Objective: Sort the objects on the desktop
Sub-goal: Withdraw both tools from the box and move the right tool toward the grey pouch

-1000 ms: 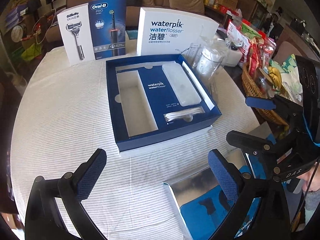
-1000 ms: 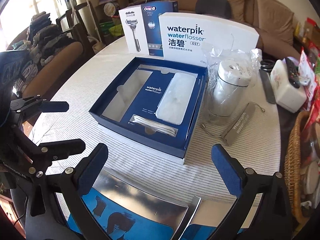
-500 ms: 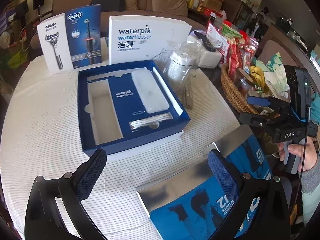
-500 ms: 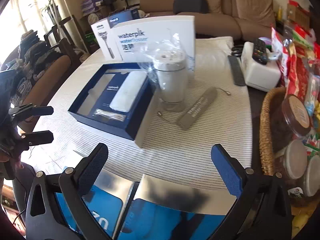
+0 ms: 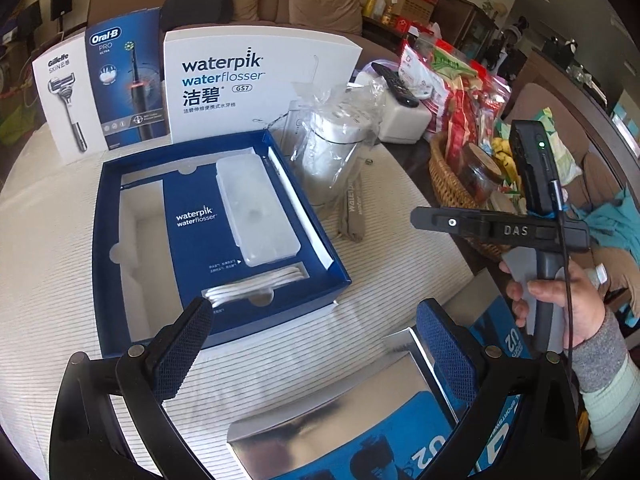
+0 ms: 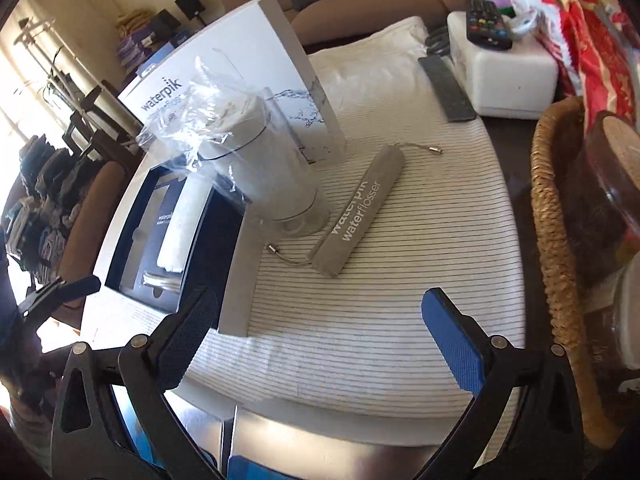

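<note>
right gripper (image 6: 320, 328) has swung toward the grey pouch (image 6: 360, 212).

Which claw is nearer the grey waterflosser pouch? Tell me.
Right. The right claw faces the grey waterflosser pouch, open just short of it. The left claw hangs open before the blue box, further off.

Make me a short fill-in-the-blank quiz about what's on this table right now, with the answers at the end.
1. The gray pouch lying beside the bagged white flosser reads waterpik ____.
2. The black remote rests on top of a ____ box.
3. Both the left gripper and the right gripper have their jaws ____, holding nothing.
4. The long compartment at the left of the blue tray is ____.

Answers: waterflosser; white; open; empty
</note>
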The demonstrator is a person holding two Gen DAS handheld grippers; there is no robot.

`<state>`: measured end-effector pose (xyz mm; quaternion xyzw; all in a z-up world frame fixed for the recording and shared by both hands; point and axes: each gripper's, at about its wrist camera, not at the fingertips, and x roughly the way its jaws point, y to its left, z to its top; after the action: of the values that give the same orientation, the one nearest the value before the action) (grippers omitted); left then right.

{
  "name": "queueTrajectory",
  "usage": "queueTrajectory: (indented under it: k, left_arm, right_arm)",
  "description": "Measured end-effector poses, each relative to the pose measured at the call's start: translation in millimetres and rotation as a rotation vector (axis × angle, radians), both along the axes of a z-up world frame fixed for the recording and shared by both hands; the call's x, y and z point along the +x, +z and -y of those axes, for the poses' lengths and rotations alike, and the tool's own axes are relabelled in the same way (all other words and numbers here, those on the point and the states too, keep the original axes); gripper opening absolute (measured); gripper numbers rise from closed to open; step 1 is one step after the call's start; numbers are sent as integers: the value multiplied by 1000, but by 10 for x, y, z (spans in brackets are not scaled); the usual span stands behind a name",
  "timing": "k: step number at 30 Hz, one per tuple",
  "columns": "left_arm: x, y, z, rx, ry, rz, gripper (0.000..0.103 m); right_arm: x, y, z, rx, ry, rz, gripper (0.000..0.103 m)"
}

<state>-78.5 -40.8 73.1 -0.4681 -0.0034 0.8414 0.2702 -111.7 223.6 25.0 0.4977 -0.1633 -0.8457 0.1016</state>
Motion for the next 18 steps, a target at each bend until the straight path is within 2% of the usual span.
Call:
queueTrajectory:
  k: [4,12,18]
  left_arm:
    - [-85,-15,95,15,13,7,103]
    - [-171,-69,285,36,28,15,103]
    - [-155,-132,331,46,21,20,103]
  right_arm:
    - [-270,-201,72,-26,-12,43,97]
    - [-544,-458,286,90,-18,109,91]
    - [-627,-587,443,124,-16,133,87]
